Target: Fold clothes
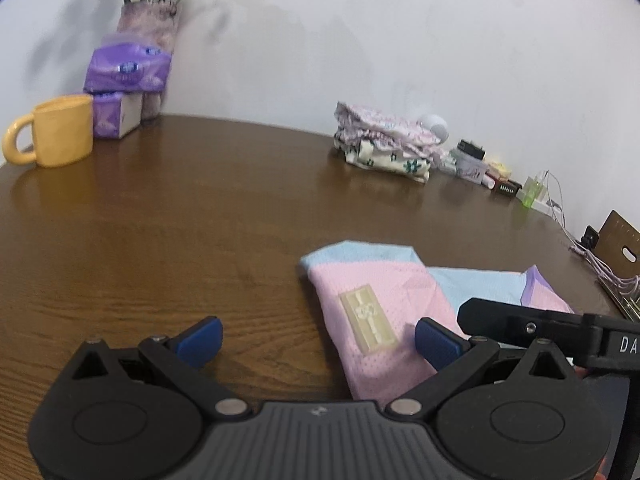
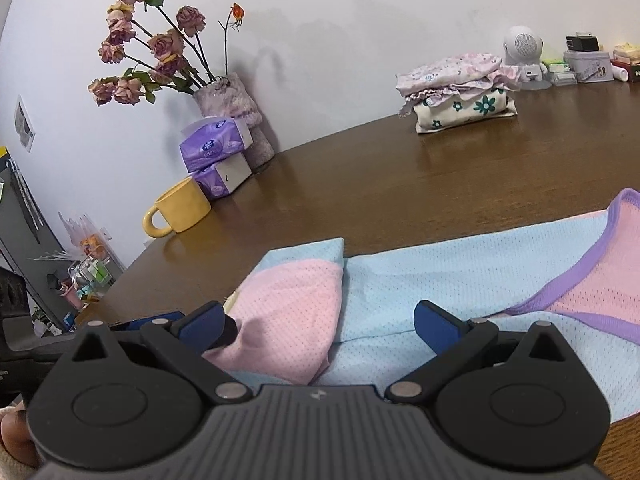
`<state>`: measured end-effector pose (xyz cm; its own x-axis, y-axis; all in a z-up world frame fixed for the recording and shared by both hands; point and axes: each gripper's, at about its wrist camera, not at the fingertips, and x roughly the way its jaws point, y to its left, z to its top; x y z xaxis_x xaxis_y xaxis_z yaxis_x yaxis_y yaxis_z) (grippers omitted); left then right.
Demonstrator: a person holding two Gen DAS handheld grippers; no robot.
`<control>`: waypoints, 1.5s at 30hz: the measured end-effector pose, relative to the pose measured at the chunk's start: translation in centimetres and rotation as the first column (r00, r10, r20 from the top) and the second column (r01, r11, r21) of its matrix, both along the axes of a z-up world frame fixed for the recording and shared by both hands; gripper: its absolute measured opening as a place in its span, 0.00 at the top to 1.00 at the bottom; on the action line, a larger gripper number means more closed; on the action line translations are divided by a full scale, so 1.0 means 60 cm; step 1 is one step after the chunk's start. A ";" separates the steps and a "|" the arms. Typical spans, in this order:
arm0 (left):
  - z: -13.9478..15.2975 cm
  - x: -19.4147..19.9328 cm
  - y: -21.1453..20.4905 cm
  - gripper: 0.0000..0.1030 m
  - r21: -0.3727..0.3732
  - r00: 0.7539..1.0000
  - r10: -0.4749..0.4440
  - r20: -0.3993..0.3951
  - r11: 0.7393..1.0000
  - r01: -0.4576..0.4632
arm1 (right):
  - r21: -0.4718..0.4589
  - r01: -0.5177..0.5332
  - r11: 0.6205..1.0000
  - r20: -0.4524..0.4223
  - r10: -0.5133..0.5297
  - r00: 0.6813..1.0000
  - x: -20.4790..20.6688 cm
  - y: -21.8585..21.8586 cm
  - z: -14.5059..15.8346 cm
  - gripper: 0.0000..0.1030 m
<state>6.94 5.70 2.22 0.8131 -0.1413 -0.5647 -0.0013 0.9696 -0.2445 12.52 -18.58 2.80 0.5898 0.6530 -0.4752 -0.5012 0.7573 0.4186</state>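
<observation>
Left wrist view: the left gripper [image 1: 318,338] hangs with its blue-padded jaws apart, empty, over the brown wooden table [image 1: 180,220] and the pink-and-blue mesh garment [image 1: 376,304] lying there.

Right wrist view: the right gripper [image 2: 320,326] hovers spread wide above the garment's folded pink part.

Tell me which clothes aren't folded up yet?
The pink and blue mesh garment, spread on the table under both open grippers with only one end turned over. The flowery clothes sit apart by the wall in a neat folded stack.
</observation>
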 end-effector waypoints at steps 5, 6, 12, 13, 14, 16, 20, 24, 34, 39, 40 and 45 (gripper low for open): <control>-0.001 0.000 0.001 0.00 -0.004 1.000 0.000 0.003 1.000 0.000 | -0.004 0.002 1.000 -0.031 -0.003 1.000 0.007 0.001 -0.006 0.00; -0.001 -0.001 0.001 0.00 -0.005 1.000 0.000 0.003 1.000 0.000 | -0.004 0.003 1.000 -0.036 -0.003 0.999 0.007 0.001 -0.007 0.00; -0.001 -0.001 0.003 0.00 -0.012 1.000 0.001 0.006 1.000 -0.001 | -0.006 0.004 1.000 -0.034 -0.004 0.999 0.007 0.001 -0.009 0.00; -0.001 -0.001 0.002 0.00 -0.013 1.000 0.001 0.006 1.000 -0.001 | -0.004 0.004 1.000 -0.035 -0.004 0.999 0.007 0.000 -0.009 0.00; -0.001 -0.001 0.002 0.00 -0.013 1.000 0.001 0.007 1.000 -0.001 | -0.003 0.004 1.000 -0.035 -0.004 0.999 0.007 0.000 -0.009 0.00; -0.001 -0.001 0.002 0.00 -0.015 1.000 0.001 0.007 1.000 -0.001 | 0.002 0.004 1.000 -0.038 -0.004 0.999 0.008 -0.001 -0.009 0.00; -0.001 -0.001 0.002 0.00 -0.015 1.000 0.002 0.007 1.000 -0.002 | 0.024 0.006 1.000 -0.045 -0.005 0.999 0.010 -0.006 -0.011 0.00; 0.000 -0.002 0.001 0.00 -0.012 1.000 0.003 0.005 1.000 -0.002 | 0.062 0.009 0.998 -0.056 -0.006 0.998 0.014 -0.012 -0.014 0.01; 0.012 -0.014 0.007 0.02 -0.076 0.998 0.009 0.066 0.997 -0.004 | 0.180 -0.024 0.983 -0.008 0.026 1.000 0.008 -0.026 -0.001 0.01; 0.016 -0.013 0.006 0.23 -0.094 0.998 -0.004 0.069 0.995 0.010 | 0.114 -0.035 0.993 -0.004 0.036 0.999 0.009 0.002 0.001 0.25; 0.015 -0.012 0.005 0.28 -0.096 0.998 -0.014 0.068 0.995 0.020 | 0.113 -0.036 0.993 -0.021 0.038 0.999 0.013 0.004 -0.001 0.30; 0.010 -0.011 -0.007 0.42 -0.100 0.996 -0.073 0.045 0.992 0.077 | 0.102 -0.017 0.995 -0.054 0.022 0.998 0.017 0.007 -0.008 0.52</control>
<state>6.29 5.30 2.80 0.8203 -0.2573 -0.5107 0.0823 0.9369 -0.3398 13.52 -18.19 2.34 0.5515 0.7104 -0.4372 -0.4896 0.7000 0.5200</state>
